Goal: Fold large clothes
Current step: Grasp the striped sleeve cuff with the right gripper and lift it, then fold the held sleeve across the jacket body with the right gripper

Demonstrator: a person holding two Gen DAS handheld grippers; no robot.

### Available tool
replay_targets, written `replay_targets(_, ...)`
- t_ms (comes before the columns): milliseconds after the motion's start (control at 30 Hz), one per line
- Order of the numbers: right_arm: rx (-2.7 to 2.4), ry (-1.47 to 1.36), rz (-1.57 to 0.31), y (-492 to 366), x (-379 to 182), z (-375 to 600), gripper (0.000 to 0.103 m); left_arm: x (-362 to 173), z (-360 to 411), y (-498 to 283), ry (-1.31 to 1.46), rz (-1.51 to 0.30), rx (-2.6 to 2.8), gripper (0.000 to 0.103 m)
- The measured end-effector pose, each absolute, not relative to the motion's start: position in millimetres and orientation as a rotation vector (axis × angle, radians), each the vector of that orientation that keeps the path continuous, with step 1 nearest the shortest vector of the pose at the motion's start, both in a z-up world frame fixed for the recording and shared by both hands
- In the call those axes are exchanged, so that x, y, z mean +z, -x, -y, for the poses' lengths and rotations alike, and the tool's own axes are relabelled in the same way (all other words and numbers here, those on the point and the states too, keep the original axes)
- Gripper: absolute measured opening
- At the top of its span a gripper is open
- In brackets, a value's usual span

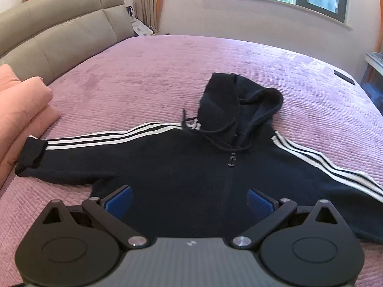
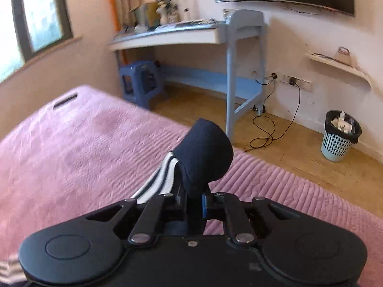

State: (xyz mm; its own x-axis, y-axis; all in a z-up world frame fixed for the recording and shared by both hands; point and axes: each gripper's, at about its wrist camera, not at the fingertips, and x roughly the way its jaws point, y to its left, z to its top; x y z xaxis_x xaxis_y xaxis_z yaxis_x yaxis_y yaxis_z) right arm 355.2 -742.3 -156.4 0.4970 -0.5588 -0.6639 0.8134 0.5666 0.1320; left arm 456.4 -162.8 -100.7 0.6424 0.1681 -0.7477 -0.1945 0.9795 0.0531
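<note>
A dark navy zip hoodie (image 1: 182, 165) with white sleeve stripes lies face up on the pink bedspread (image 1: 167, 71), hood away from me, left sleeve (image 1: 79, 150) stretched out flat. My left gripper (image 1: 189, 201) is open and empty, its blue pads (image 1: 119, 198) spread just above the hoodie's lower front. In the right wrist view my right gripper (image 2: 194, 203) is shut on the cuff end of the other sleeve (image 2: 203, 153), which sticks up between the fingers above the bed (image 2: 71, 143).
A folded pink quilt (image 1: 21, 110) lies at the left by the grey headboard (image 1: 59, 31). Beyond the bed's edge stand a blue desk (image 2: 229, 71), a blue stool (image 2: 141, 83), a loose cable (image 2: 270, 129) and a waste basket (image 2: 341, 136) on the wooden floor.
</note>
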Motion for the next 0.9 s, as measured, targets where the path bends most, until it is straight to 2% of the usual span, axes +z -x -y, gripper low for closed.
replay_targets(167,-0.719,-0.356,-0.606,-381.0,-133.8,651.7,0.014,-113.0,124.5,-456.6,0.037,-0.865,0.187,0.102)
replay_targets(233,-0.625,-0.306,-0.588,-396.9,-116.2,598.5,0.014,-114.8,107.8,-458.3,0.035,-0.867,0.152,0.099)
replay_targets(433,-0.28,-0.295,-0.522,-439.0,-68.8,414.5,0.014,-108.7,44.3,-470.2,0.025,-0.843,0.065,0.099)
replay_targets(567,-0.09,-0.315,-0.546,-467.4,-68.9,301.7,0.015,-103.8,4.6,-480.7,0.044,-0.83,0.025,0.098)
replay_targets(600,-0.058,-0.322,-0.568,-474.6,-72.0,276.8,0.026,-104.3,-4.2,-483.4,0.044,-0.831,0.026,0.099)
replay_targets(633,-0.023,-0.32,-0.603,-482.7,-78.3,253.1,0.03,-105.4,-11.2,-485.8,0.042,-0.831,0.028,0.099)
replay_targets(667,0.024,-0.292,-0.659,-491.5,-87.8,229.6,0.052,-108.2,-17.9,-488.5,0.034,-0.827,0.028,0.099)
replay_targets(700,0.062,-0.255,-0.716,-497.1,-98.6,208.7,0.061,-111.8,-21.4,-491.2,0.024,-0.823,0.024,0.099)
replay_targets(800,0.105,-0.222,-0.792,-493.3,-118.9,194.9,0.06,-127.3,-29.2,-501.6,0.006,-0.848,-0.03,0.099)
replay_targets(900,-0.001,-0.18,-0.837,-478.9,-131.1,226.6,0.059,-145.6,-26.4,-515.7,0.052,-0.892,-0.13,0.098)
